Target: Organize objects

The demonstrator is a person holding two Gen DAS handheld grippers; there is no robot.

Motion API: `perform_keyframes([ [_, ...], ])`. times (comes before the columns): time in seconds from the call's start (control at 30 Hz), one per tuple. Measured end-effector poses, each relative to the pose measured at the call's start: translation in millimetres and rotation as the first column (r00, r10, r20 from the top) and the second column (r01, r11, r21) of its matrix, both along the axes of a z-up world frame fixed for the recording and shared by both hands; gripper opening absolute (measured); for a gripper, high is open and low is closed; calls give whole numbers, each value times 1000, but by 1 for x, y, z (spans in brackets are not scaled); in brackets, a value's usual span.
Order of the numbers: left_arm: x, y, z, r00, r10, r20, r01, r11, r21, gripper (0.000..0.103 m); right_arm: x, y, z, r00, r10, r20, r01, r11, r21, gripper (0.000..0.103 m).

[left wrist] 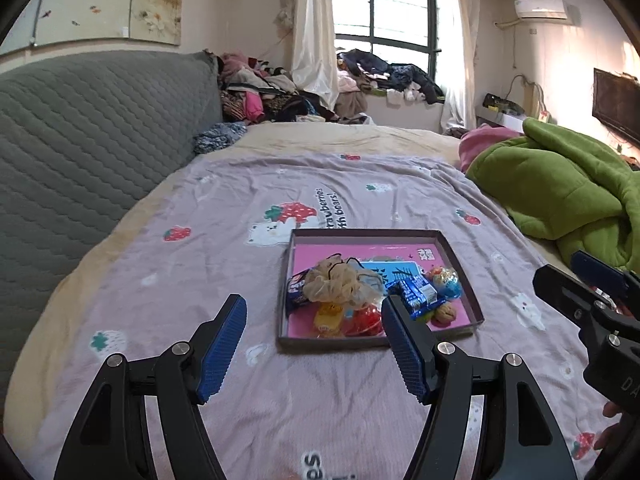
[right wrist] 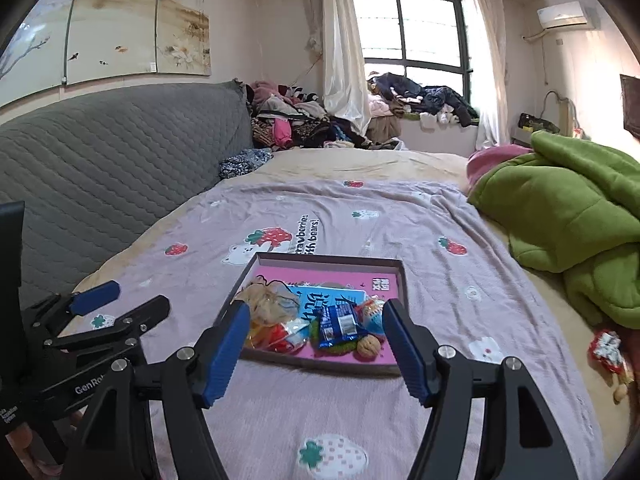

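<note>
A shallow box (left wrist: pixel 288 276) with a pink floor lies on the lilac bedspread; it also shows in the right wrist view (right wrist: pixel 404 280). It holds a beige mesh pouch (left wrist: pixel 340 284), blue snack packets (left wrist: pixel 416 294), a walnut (left wrist: pixel 445 314), red and yellow sweets (left wrist: pixel 348 320). My left gripper (left wrist: pixel 314 340) is open and empty, hovering just short of the box's near left edge. My right gripper (right wrist: pixel 316 344) is open and empty, hovering over the box's near edge. The right gripper also shows in the left wrist view (left wrist: pixel 580 280), the left in the right wrist view (right wrist: pixel 120 304).
A green quilt (left wrist: pixel 560 188) lies bunched at the right. A red-white packet (right wrist: pixel 608 350) and a nut (right wrist: pixel 621 391) lie by the bed's right edge. A grey quilted headboard (left wrist: pixel 80 140) runs along the left. Clothes (left wrist: pixel 272 92) are piled beyond the bed.
</note>
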State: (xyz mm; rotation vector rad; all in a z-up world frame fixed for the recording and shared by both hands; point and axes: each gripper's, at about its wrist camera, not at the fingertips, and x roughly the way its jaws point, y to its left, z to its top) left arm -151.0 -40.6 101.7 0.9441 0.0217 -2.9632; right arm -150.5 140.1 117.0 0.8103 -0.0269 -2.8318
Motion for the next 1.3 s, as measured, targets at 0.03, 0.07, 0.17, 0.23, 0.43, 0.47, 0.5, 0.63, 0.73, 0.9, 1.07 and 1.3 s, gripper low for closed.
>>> perform_keyframes([
  [0.03,9,0,3,1000,0,-3,0,1000,-1,72,5,1,1,1000,0,0,0,1000,-1,68],
  [0.07,13,0,5,1000,3,-5,-3,1000,-2,72,11,2,3,1000,-1,2,1,1000,-4,68],
  [0.17,31,-1,7,1000,18,-12,-18,1000,4,72,27,6,2,1000,-17,10,17,1000,-3,68],
  [0.23,40,0,5,1000,20,-12,-20,1000,-2,72,36,8,1,1000,-17,23,17,1000,3,68],
  [0.43,64,2,-1,1000,23,-7,-23,1000,-14,72,62,11,-6,999,-22,43,21,999,30,68],
  [0.47,67,3,-2,1000,24,-5,-24,1000,-15,72,66,11,-7,999,-23,46,21,999,31,68],
  [0.5,69,4,-2,1000,25,-5,-25,1000,-18,72,69,11,-8,999,-24,48,22,999,32,68],
  [0.63,81,8,-1,1000,21,-2,-21,999,-26,72,77,8,-7,999,-17,48,15,999,51,68],
  [0.73,87,9,-1,1000,12,-2,-12,1000,-15,72,82,7,-7,999,-15,52,13,998,54,68],
  [0.9,96,8,-1,1000,11,-2,-11,1000,-10,72,90,5,-8,998,-21,57,17,998,65,68],
  [1.07,102,8,-7,1000,6,2,-6,1000,-16,72,94,8,-15,997,-27,72,22,998,67,68],
  [1.3,105,13,-23,1000,-5,30,6,1000,-19,72,95,16,-29,994,-38,99,32,998,60,68],
])
